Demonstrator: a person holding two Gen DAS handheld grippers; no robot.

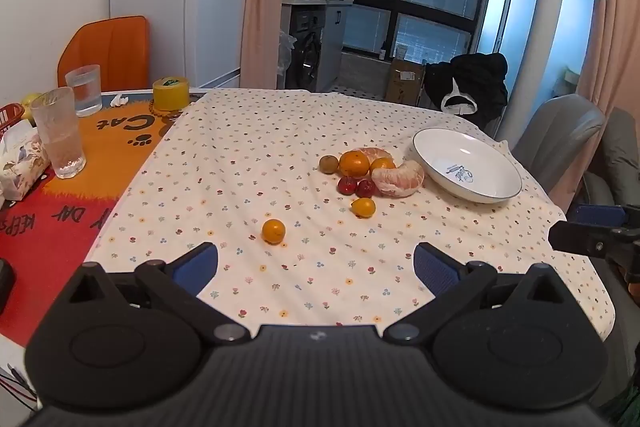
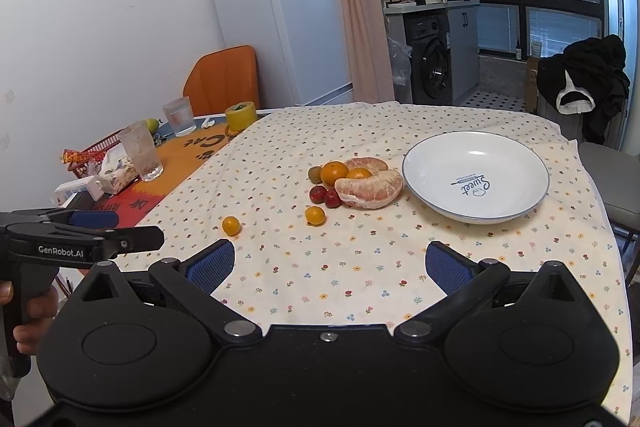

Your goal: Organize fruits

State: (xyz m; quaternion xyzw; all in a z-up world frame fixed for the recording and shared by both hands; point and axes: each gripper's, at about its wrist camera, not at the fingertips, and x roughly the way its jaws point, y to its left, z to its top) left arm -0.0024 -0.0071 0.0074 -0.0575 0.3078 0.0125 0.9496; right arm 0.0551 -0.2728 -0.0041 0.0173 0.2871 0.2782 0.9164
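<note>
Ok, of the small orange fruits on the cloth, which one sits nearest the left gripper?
The lone small orange fruit, apart from the pile and closest to the open left gripper. The other stray one lies farther off, just before the two red fruits.

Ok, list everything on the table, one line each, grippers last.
plate: 1, white, empty, right side of cloth
pomelo segments: 2, pale pink, left of plate
oranges: 2, orange, in the fruit pile
kiwi: 1, brownish, pile's left end
red fruits: 2, red, front of pile
small citrus: 2, orange, loose, nearest the grippers
glasses: 2, clear, left on orange mat
tape roll: 1, yellow, far left
left gripper: open, empty
right gripper: open, empty
</note>
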